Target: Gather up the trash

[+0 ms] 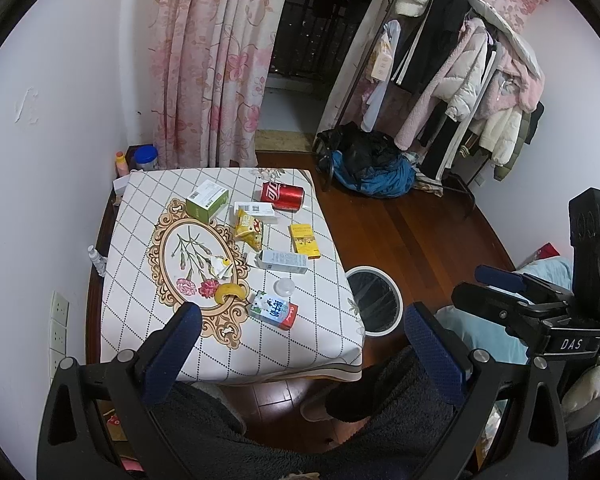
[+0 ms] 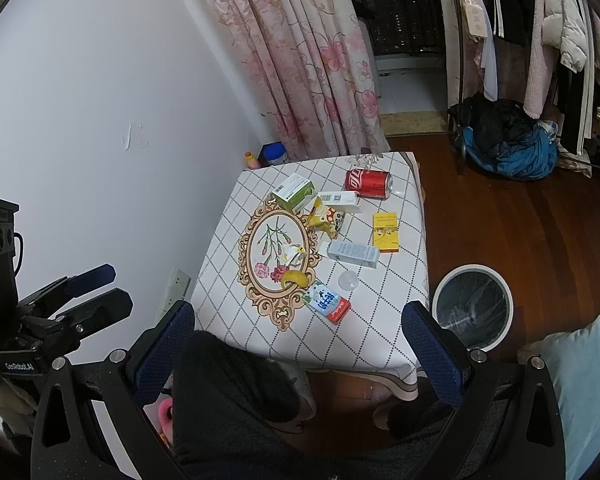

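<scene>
Nothing looks collected yet: the Coca-Cola can [image 1: 282, 195], milk carton [image 1: 274, 309] and boxes lie ahead of both wide, empty grippers [image 1: 300, 340] [image 2: 298, 340]; the lined bin [image 2: 474, 306] stands right.

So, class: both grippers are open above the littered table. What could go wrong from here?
1. The cola can lies on its side near the table's far edge; a nudge might roll it off.
2. The bin sits low beside the table; dropped pieces could miss.
3. The crumpled snack wrapper overlaps a carton; gripping might drag both.

A red cola can [image 1: 282, 195] lies on its side; cartons, wrappers and peel [image 1: 231, 293] litter the desk [image 1: 140, 308].
</scene>
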Demonstrator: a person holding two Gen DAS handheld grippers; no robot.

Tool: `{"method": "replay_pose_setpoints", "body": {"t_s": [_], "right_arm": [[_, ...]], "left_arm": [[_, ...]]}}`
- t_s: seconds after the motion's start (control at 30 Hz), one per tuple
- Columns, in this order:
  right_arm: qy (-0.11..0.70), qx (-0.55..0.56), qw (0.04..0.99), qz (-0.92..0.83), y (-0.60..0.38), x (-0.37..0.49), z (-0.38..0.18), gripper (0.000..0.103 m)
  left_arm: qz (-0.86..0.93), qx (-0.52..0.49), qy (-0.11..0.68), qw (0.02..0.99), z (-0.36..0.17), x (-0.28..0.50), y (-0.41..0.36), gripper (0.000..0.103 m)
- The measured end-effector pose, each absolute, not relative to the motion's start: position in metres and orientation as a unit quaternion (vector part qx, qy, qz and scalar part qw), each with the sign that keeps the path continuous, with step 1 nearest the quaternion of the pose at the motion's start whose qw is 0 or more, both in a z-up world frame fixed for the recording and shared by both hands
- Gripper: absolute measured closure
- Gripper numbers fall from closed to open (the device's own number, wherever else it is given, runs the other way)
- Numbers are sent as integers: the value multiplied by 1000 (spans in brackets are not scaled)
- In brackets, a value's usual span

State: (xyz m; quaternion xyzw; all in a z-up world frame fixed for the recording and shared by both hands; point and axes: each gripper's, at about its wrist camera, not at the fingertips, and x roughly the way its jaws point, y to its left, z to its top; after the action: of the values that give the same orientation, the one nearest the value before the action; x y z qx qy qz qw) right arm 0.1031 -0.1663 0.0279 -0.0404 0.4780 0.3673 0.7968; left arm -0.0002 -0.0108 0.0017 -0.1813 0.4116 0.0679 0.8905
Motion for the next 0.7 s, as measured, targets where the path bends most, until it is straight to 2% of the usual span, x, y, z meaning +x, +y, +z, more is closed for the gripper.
{"method": "replay_pose_setpoints", "body": {"t_s": [0.2,0.37,0.47,0.7], "right_arm": [[481,-37,795,368,-162,106,24,0],[493,-35,794,354,-156,123,6,0],[507,-50,794,332,-143,144,-25,0],[570,-174,743,304,-80,223,-153,0]], "left_arm": [[80,-181,419,886,-6,5,-10,0],[137,-176,436,872,-39,23,10,0],[185,-181,459,850,-78,39,30,0],[290,-209,528,770,-201,74,77,0]]}}
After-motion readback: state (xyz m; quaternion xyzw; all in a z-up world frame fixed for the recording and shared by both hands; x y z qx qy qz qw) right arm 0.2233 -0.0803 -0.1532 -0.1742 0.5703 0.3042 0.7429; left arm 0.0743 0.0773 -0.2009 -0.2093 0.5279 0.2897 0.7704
